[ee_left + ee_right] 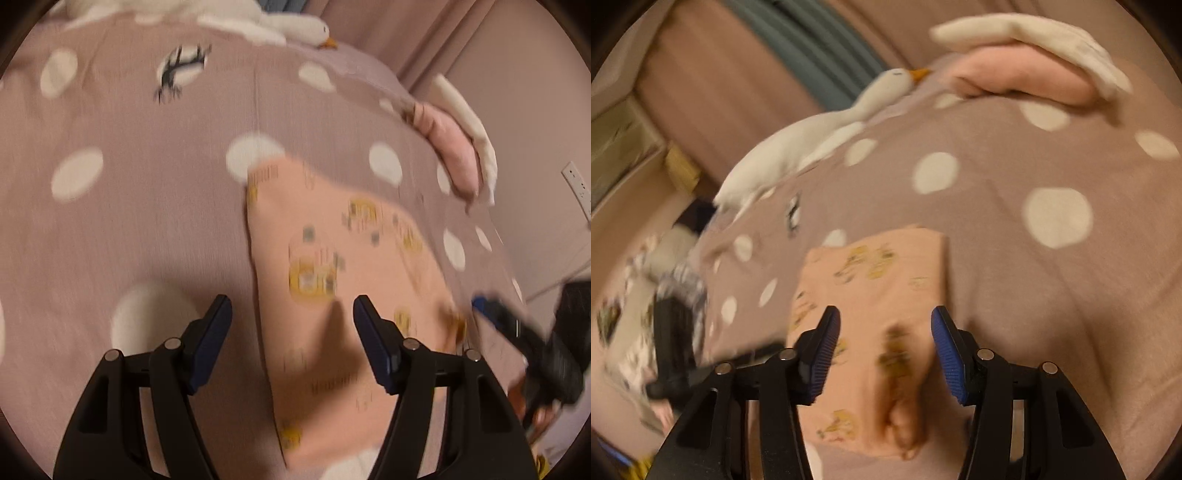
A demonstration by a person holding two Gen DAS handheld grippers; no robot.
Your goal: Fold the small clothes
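Left wrist view: your left tongs (291,308) hang parted above a peach garment (332,266), and nothing sits between their pads. The garment lies flat on a mauve bedspread (147,206) with white dots. Its print shows small yellow figures and rows of dark marks that may be lettering, too blurred to read. A white plush goose (295,27) rests at the far edge, with a folded pink cloth (450,147) and a folded white cloth (469,125) to the right. In the right wrist view, your right tongs (884,325) also stand parted over the garment (879,273), gripping nothing. No brand or label can be read.
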